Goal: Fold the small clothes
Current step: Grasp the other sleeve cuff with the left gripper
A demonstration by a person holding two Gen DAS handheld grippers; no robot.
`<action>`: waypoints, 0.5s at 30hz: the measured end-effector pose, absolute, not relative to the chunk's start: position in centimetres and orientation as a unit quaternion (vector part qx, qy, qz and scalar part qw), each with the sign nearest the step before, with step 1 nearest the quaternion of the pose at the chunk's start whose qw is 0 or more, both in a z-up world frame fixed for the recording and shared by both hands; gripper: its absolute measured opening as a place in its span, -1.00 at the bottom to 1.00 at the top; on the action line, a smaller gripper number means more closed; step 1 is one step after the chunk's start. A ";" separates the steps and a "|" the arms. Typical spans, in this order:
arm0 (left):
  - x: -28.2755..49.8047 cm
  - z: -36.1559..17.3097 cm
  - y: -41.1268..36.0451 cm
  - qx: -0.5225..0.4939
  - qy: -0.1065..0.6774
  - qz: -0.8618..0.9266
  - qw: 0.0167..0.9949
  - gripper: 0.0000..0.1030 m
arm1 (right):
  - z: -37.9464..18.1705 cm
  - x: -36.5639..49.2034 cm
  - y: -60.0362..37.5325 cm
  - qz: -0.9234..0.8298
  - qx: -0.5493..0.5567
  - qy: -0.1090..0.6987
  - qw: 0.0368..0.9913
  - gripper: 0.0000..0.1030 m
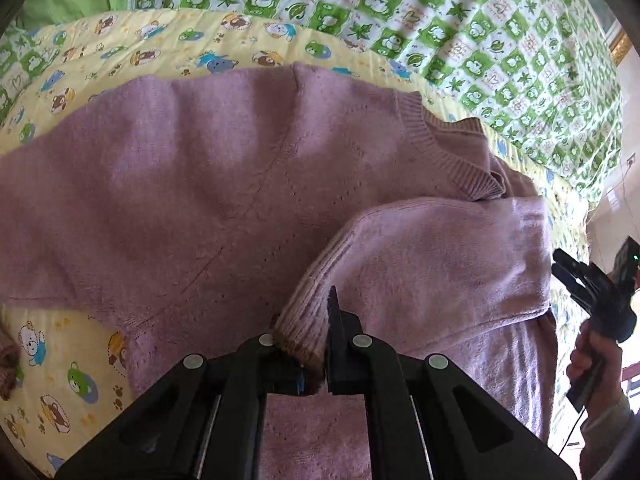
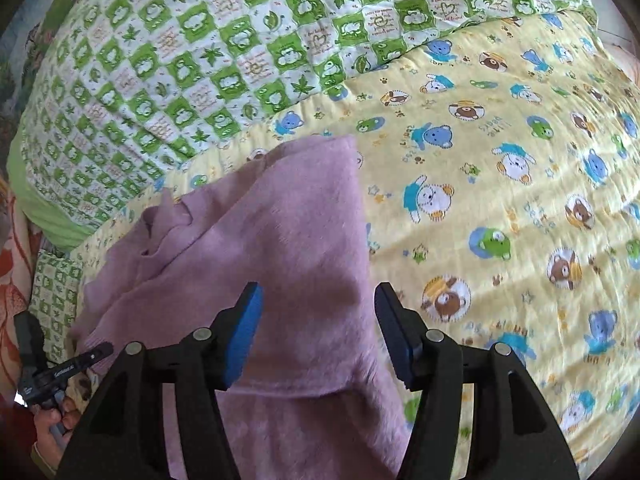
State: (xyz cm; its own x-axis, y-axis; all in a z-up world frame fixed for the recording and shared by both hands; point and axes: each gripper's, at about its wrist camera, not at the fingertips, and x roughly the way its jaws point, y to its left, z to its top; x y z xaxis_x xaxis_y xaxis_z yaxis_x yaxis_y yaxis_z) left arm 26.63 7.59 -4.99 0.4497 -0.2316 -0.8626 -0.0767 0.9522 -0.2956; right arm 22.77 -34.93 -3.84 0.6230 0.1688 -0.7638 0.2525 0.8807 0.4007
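Note:
A mauve knit sweater (image 1: 180,200) lies spread on a yellow bear-print blanket (image 1: 80,380), its ribbed neckline (image 1: 452,152) toward the right. One sleeve (image 1: 440,260) is bent across the body. My left gripper (image 1: 308,332) is shut on that sleeve's ribbed cuff (image 1: 300,336), which is lifted slightly. In the right wrist view, my right gripper (image 2: 319,292) hovers open over the sweater's (image 2: 288,220) edge with nothing pinched between its blue pads (image 2: 244,340). The right gripper (image 1: 580,280) also shows at the left wrist view's right edge, gripped by a hand.
A green and white checked quilt (image 2: 180,60) covers the bed beyond the yellow blanket (image 2: 500,200). In the right wrist view, the left gripper (image 2: 60,368) and the hand holding it sit at lower left. The bed's edge and a pale wall (image 1: 624,208) are on the right.

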 end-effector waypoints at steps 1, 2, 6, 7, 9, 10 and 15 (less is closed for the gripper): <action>26.7 -5.0 7.8 -0.149 0.524 -0.044 0.837 -0.90 | -4.4 23.7 -35.4 -0.028 0.243 0.438 0.865 0.16; 26.6 -5.1 7.9 -0.150 0.524 -0.042 0.837 -0.90 | -4.9 24.6 -35.6 -0.032 0.243 0.444 0.862 0.16; 26.7 -5.0 8.4 -0.154 0.529 -0.040 0.833 -0.90 | -6.9 26.9 -36.0 -0.010 0.255 0.468 0.846 -0.17; 26.7 -4.8 8.4 -0.156 0.528 -0.041 0.834 -0.90 | -7.0 27.2 -36.0 -0.001 0.253 0.474 0.844 -0.83; 26.8 -4.1 8.3 -0.163 0.521 -0.048 0.837 -0.90 | -6.4 27.2 -36.5 -0.008 0.246 0.471 0.847 -0.84; 26.9 -3.9 8.3 -0.168 0.519 -0.050 0.837 -0.90 | -5.9 27.0 -37.0 -0.011 0.250 0.461 0.851 -0.85; 28.1 -6.3 7.9 -0.144 0.546 -0.030 0.825 -0.89 | -6.2 27.2 -37.3 -0.033 0.232 0.475 0.848 -0.83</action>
